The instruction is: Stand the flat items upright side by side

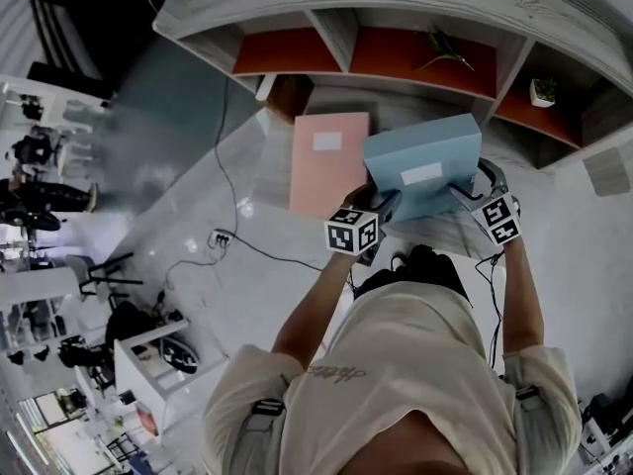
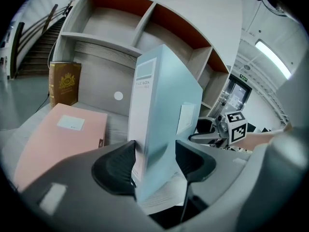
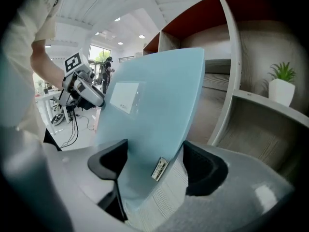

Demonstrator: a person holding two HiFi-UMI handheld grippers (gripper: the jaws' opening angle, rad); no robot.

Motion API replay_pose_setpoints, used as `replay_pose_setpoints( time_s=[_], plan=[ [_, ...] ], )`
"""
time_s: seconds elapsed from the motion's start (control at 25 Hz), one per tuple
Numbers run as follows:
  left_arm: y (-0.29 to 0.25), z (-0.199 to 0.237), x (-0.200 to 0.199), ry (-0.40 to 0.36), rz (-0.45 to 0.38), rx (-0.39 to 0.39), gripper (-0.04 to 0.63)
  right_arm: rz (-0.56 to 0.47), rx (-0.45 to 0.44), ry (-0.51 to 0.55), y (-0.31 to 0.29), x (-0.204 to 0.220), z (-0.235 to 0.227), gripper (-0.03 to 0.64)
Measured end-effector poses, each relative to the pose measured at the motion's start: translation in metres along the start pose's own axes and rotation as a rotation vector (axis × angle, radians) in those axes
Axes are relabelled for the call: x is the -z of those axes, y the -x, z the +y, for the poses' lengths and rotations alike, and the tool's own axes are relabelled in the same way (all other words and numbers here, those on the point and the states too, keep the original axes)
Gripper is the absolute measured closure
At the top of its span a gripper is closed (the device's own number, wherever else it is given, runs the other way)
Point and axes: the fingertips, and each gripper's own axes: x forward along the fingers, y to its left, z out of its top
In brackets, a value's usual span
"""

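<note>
A light blue file box (image 1: 420, 166) is held up between both grippers, tilted over the table in front of the shelf unit. My left gripper (image 1: 381, 211) grips its left end. In the left gripper view its pads (image 2: 118, 166) press on the narrow spine of the blue box (image 2: 159, 110). My right gripper (image 1: 470, 194) grips the right end, and in the right gripper view the blue box (image 3: 154, 115) fills the gap between its jaws (image 3: 154, 166). A pink file box (image 1: 329, 161) lies flat on the table to the left, also seen as the pink box (image 2: 58, 139).
A shelf unit (image 1: 396, 8) with red-backed compartments stands along the table's far side. A brown book (image 2: 64, 82) stands upright at its left. A small potted plant (image 3: 281, 83) sits in a right compartment. Cables run over the floor (image 1: 223, 236) at the left.
</note>
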Motion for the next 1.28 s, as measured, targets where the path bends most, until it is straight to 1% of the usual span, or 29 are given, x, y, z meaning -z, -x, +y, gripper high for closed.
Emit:
replay_pose_setpoints(
  time_s=[0.16,0.28,0.44,0.56,0.68,0.8,0.92,0.96,1.04,1.12,1.2,1.28],
  plan=[
    [0.009,-0.012,0.01,-0.031,-0.001,0.018,0.328,0.002,0.039,0.053,0.015,0.008,0.009,0.264],
    [0.014,-0.019,0.016,-0.055,-0.015,0.021,0.324,0.018,0.06,0.08,0.025,0.015,0.014,0.281],
    [0.02,-0.029,0.027,-0.066,-0.022,0.033,0.322,0.03,0.078,0.065,0.039,0.022,0.023,0.296],
    [0.024,-0.034,0.032,-0.092,-0.026,0.049,0.301,0.025,0.095,0.0,0.044,0.027,0.027,0.301],
    [0.025,-0.036,0.031,-0.156,-0.033,0.062,0.281,0.014,0.116,-0.08,0.047,0.035,0.029,0.301],
    [0.023,-0.036,0.029,-0.222,-0.022,0.089,0.258,0.01,0.143,-0.157,0.056,0.048,0.032,0.304],
    [0.021,-0.031,0.022,-0.285,-0.019,0.118,0.225,0.009,0.159,-0.206,0.065,0.058,0.039,0.305],
    [0.019,-0.031,0.019,-0.308,-0.018,0.139,0.215,0.009,0.163,-0.216,0.069,0.059,0.043,0.308],
    [0.015,-0.034,0.015,-0.364,-0.013,0.207,0.203,0.007,0.167,-0.239,0.076,0.062,0.05,0.31],
    [0.01,-0.04,0.015,-0.444,0.004,0.279,0.204,0.009,0.169,-0.264,0.081,0.067,0.056,0.314],
    [0.004,-0.042,0.019,-0.525,0.029,0.309,0.207,0.014,0.171,-0.277,0.084,0.071,0.06,0.319],
    [0.0,-0.042,0.023,-0.562,0.036,0.312,0.222,0.019,0.173,-0.279,0.086,0.073,0.063,0.319]
  ],
)
